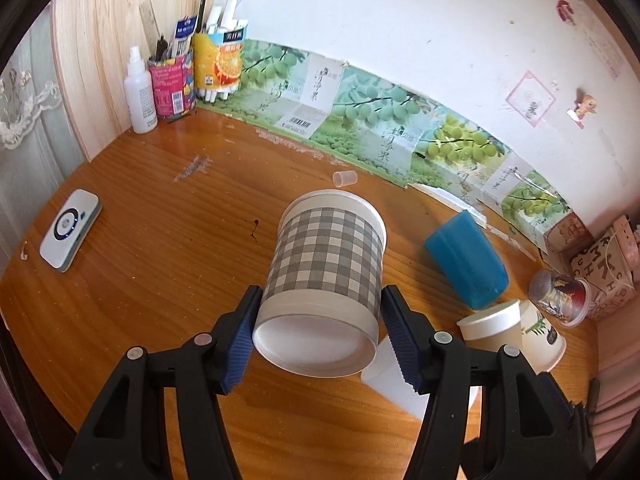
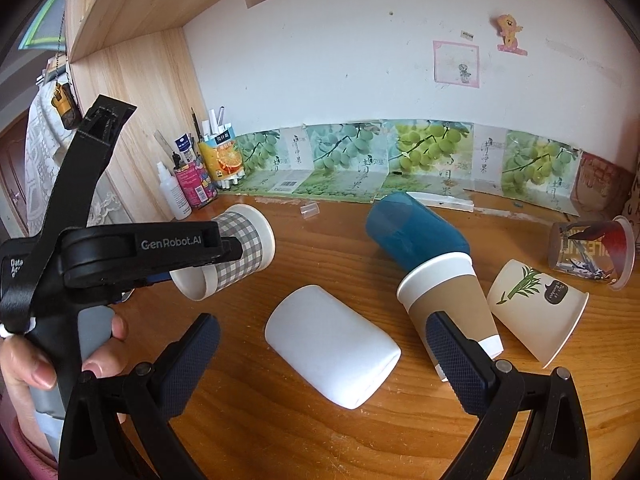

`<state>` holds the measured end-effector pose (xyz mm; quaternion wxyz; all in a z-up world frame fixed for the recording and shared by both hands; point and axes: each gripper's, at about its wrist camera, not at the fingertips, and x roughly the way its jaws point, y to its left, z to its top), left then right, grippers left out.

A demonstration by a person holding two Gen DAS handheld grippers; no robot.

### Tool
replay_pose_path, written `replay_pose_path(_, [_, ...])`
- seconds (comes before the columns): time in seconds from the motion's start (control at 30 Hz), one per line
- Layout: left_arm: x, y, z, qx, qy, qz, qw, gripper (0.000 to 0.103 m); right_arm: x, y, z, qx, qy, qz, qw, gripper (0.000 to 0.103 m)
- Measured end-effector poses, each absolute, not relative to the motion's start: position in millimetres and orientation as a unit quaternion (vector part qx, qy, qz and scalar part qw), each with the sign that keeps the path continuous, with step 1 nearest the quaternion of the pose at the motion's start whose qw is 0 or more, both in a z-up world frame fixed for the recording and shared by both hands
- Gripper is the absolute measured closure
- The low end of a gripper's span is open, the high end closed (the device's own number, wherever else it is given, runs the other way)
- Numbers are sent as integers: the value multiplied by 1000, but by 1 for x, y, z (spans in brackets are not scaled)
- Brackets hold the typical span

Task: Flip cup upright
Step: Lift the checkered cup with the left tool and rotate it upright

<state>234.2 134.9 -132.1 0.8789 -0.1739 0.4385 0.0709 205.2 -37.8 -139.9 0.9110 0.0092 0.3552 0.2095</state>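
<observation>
The counter (image 2: pixel 360 420) carries several tipped cups. The left hand-held gripper (image 1: pixel 320 330) clamps the checked cup (image 1: pixel 326 268) near its base, held on its side above the counter's middle. The right hand-held gripper (image 2: pixel 324 354) gapes wide over the white cup (image 2: pixel 332 346), lying near the front edge.

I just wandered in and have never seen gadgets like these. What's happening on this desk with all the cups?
A person is working two hand-held grippers. The left gripper is shut on a grey checked cup, held off the wooden desk and tipped on its side. The right gripper is open, its fingers either side of a white cup lying on the desk. A blue cup and three paper cups also lie tipped over.
</observation>
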Motion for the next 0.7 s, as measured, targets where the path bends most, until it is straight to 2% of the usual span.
replay_pose_path(0.43, [174, 93, -84, -132, 397, 39, 907, 39, 177, -98, -117, 120, 405, 188, 887, 0])
replay_pose_path(0.7, [137, 57, -76, -115, 380, 17, 918, 39, 156, -155, -111, 175, 425, 163, 873, 0])
